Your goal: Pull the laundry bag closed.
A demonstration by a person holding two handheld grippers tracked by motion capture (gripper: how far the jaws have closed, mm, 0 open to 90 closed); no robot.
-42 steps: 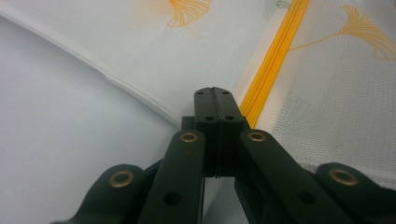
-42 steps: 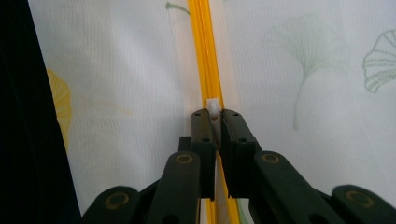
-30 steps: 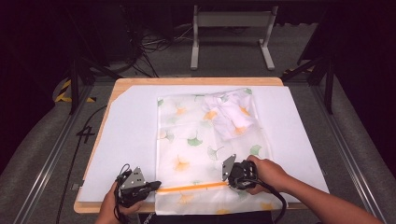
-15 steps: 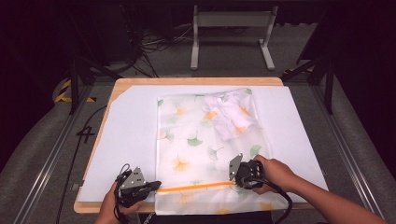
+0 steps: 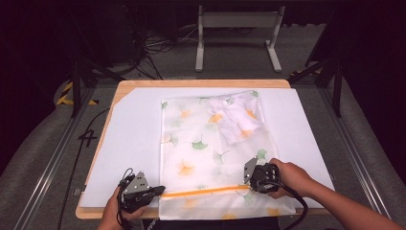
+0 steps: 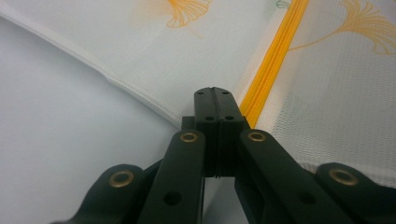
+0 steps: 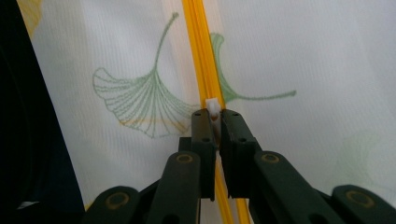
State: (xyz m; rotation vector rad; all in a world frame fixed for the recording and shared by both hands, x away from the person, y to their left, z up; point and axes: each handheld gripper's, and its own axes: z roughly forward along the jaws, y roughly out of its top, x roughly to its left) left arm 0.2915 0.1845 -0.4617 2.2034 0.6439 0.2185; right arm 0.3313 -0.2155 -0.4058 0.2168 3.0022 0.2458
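Right hand-held gripper (image 7: 214,122) clamped on white zip slider (image 7: 213,107) of mesh bag (image 5: 201,143); left hand-held gripper (image 6: 215,100) pinching bag edge; no legible text.

Lay flat on a white sheet (image 5: 129,139) over a wooden table (image 5: 191,83): mesh bag (image 5: 210,153) printed with ginkgo leaves, white garment (image 5: 237,120) inside. Pinched the orange zipper (image 5: 206,191) at both ends, left gripper (image 5: 160,190) and right gripper (image 5: 248,178).
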